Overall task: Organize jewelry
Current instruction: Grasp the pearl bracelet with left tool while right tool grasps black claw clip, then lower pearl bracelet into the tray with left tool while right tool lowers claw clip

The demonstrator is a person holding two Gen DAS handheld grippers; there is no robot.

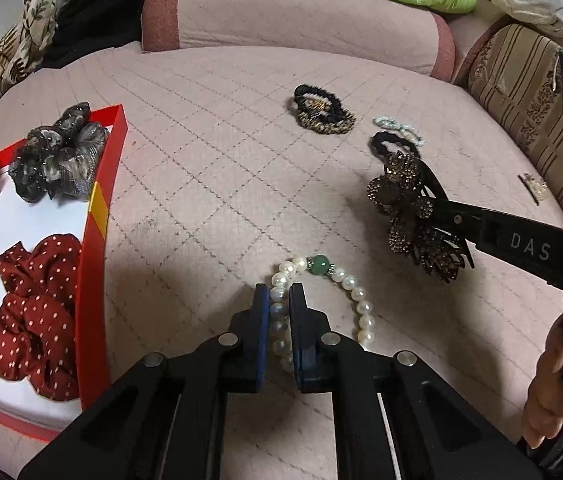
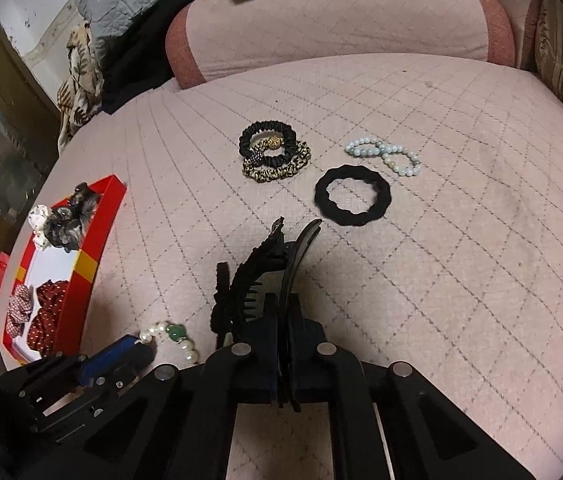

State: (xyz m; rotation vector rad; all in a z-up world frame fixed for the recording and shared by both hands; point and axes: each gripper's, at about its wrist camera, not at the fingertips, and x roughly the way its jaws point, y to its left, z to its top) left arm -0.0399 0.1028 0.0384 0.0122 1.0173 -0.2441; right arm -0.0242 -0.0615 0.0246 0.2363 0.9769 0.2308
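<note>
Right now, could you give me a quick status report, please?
Left gripper shut on pearl bracelet. Right gripper shut on rhinestone hair claw. Red tray left, holding scrunchies. Nothing blocking.

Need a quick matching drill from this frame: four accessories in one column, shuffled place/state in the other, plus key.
Things:
1. pearl bracelet
2. rhinestone flower hair claw
3. red polka-dot scrunchie
4. plain black hair tie

Place or state:
A. lying loose on the quilted cover
B. inside the red box
C. clamped in the right hand-held gripper
D. pinched in the left hand-held gripper

Pairs: 1-D, 2-C, 3-B, 4-A
</note>
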